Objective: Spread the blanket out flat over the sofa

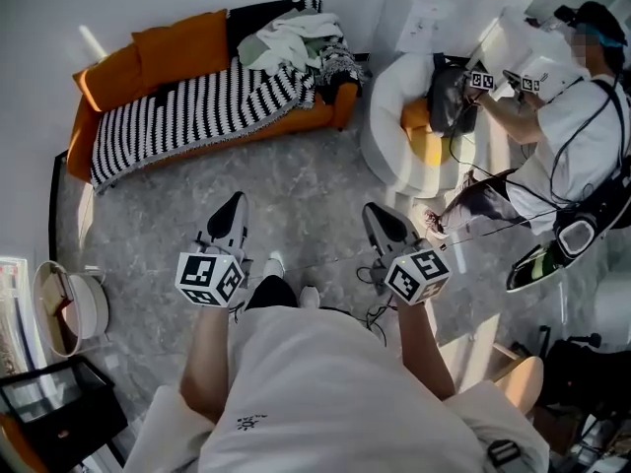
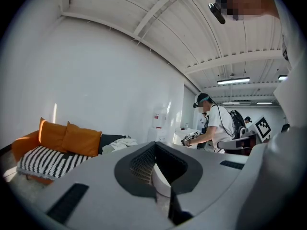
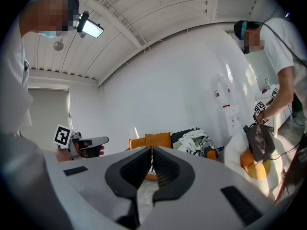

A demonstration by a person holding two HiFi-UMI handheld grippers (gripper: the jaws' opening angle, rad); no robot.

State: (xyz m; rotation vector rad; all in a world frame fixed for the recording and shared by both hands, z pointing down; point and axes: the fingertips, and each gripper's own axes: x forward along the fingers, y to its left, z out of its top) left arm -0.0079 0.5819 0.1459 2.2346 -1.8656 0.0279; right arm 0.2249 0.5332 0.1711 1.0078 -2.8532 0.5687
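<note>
Blanket [image 1: 197, 106] well apart from closed grippers [image 1: 235, 203] [image 1: 376, 212]

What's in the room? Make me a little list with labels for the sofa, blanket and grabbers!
Sofa: orange, against the wall
Blanket: black-and-white striped, draped over the seat
Pile: pale crumpled cloth at one end of the sofa
Left gripper: fingers shut, empty, short of the sofa
Right gripper: fingers shut, empty
Other person: bent over white beanbag

Left gripper [image 1: 235, 205]: jaws together, nothing between them, pointing forward.
Right gripper [image 1: 377, 215]: jaws closed, empty, alongside the left.
Forearms [image 1: 209, 348]: bare, held out, apart.
</note>
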